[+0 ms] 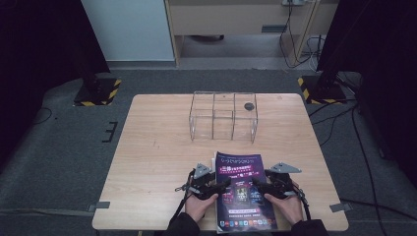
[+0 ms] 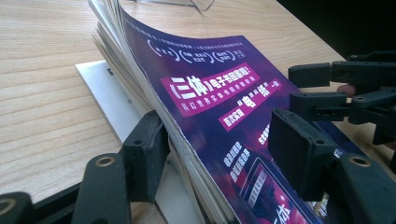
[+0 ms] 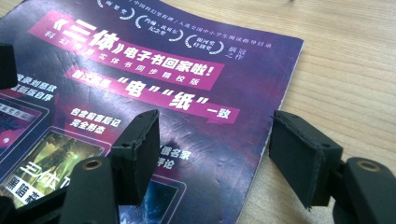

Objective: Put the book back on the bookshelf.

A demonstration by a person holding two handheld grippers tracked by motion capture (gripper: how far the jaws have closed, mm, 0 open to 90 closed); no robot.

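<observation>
Both tools (image 1: 223,185) (image 1: 259,184) straddle magazine (image 1: 241,172) edges.

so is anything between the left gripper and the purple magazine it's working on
Nothing visible. The left gripper already straddles the raised edge of the glossy purple magazine, one jaw under the lifted pages, one above the cover, pads not clearly pressing. The right gripper spans its opposite edge on the wooden table.

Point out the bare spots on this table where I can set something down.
Free: the wood left of the magazine, and the strip between it and the clear acrylic organizer. Bare wood also flanks the organizer on both sides. Crowded: the near edge, where the left gripper and right gripper work the magazine.
</observation>
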